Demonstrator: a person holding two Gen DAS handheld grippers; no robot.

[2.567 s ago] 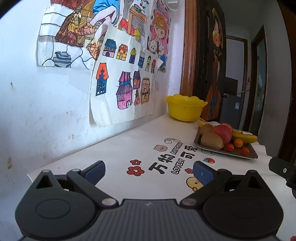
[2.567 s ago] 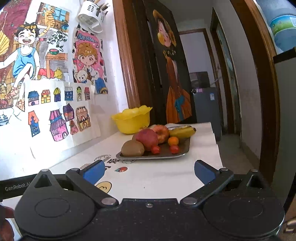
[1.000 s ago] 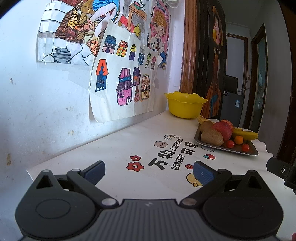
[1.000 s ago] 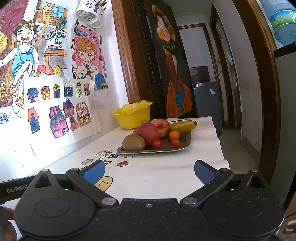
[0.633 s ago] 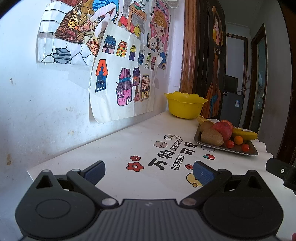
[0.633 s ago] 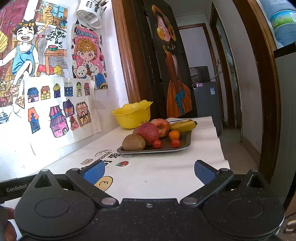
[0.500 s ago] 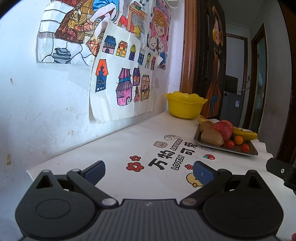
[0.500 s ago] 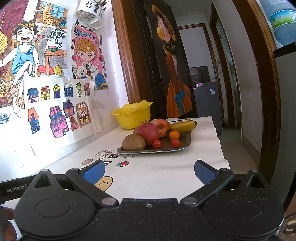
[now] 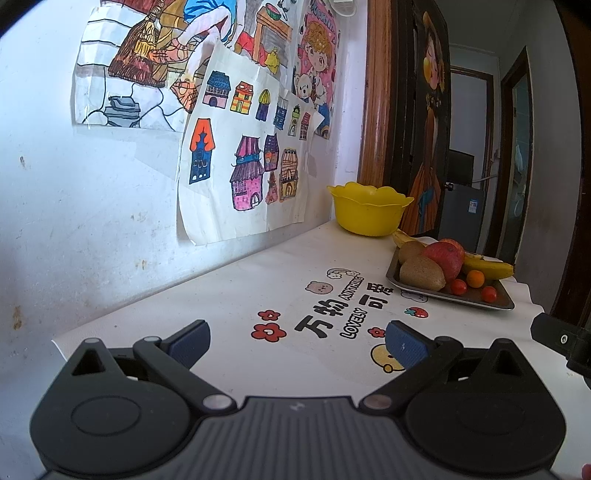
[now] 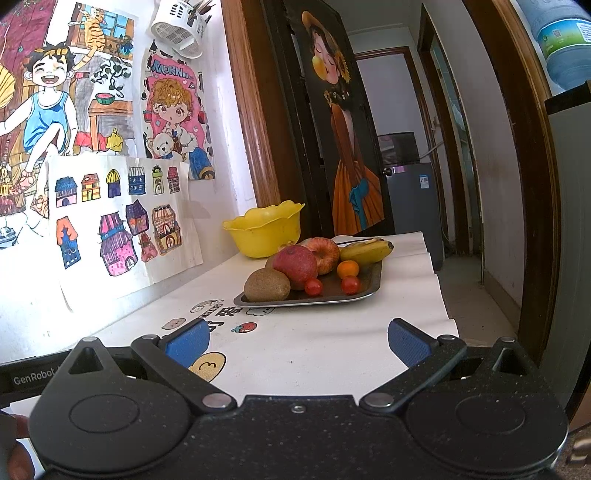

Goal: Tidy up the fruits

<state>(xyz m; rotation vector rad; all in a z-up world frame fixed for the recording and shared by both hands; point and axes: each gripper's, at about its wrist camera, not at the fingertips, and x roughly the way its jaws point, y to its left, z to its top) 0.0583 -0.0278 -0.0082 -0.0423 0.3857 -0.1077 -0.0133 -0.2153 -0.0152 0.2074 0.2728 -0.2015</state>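
Observation:
A grey metal tray [image 10: 354, 296] [image 9: 476, 301] sits far along the white table. It holds a brown kiwi [image 10: 266, 284] [image 9: 422, 273], a red apple [image 10: 295, 261] [image 9: 443, 255], a second apple [image 10: 325, 253], a banana [image 10: 366, 250] [image 9: 487, 266], a small orange [image 10: 347, 268] [image 9: 475, 277] and two cherry tomatoes [image 10: 313, 287] [image 9: 458, 286]. A yellow bowl [image 10: 264, 230] [image 9: 369, 212] stands behind the tray by the wall. My left gripper [image 9: 297, 341] and right gripper [image 10: 297, 341] both stand open and hold nothing, well short of the tray.
Children's drawings [image 9: 240, 162] hang on the wall at the left. The tablecloth [image 9: 258, 280] carries printed cartoons and letters. The table's right edge [image 10: 439, 291] drops to a hallway floor. A white utensil holder [image 10: 181, 22] hangs high on the wall.
Both grippers pulled back slightly from the tray at first. Over the last second nothing has visibly moved.

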